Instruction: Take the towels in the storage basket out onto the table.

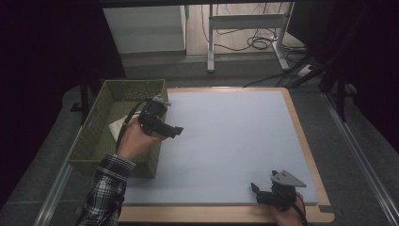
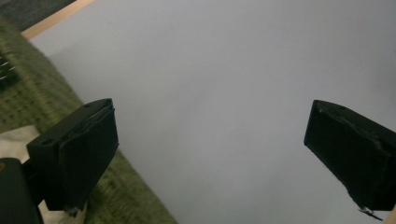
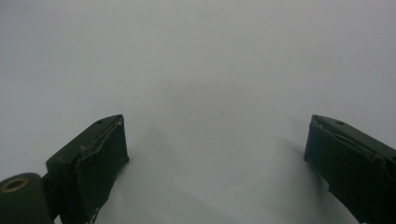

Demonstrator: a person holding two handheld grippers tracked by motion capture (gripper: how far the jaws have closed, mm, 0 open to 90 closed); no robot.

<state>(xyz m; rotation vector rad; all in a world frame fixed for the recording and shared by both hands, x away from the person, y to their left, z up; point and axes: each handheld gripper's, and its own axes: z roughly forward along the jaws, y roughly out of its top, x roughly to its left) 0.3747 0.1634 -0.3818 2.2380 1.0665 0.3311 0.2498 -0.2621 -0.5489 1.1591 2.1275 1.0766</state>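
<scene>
My left gripper [image 1: 173,130] hangs over the right rim of a green woven basket [image 1: 134,84], its jaws pointing right across the mat. In the left gripper view its jaws [image 2: 210,121] stand wide apart with nothing between them, the basket [image 2: 32,88] at their left. A white cloth [image 1: 117,126] lies inside the basket and peeks in at the lower left of that view [image 2: 11,140]. My right gripper [image 1: 263,181] rests low near the table's front right corner. Its jaws [image 3: 217,126] are open over bare mat.
A pale blue-grey mat [image 1: 226,136] covers a wooden table [image 1: 306,146]. The basket stands at the table's left edge. Beyond the far edge are a white cabinet [image 1: 146,28], metal table legs [image 1: 210,42] and cables on the floor.
</scene>
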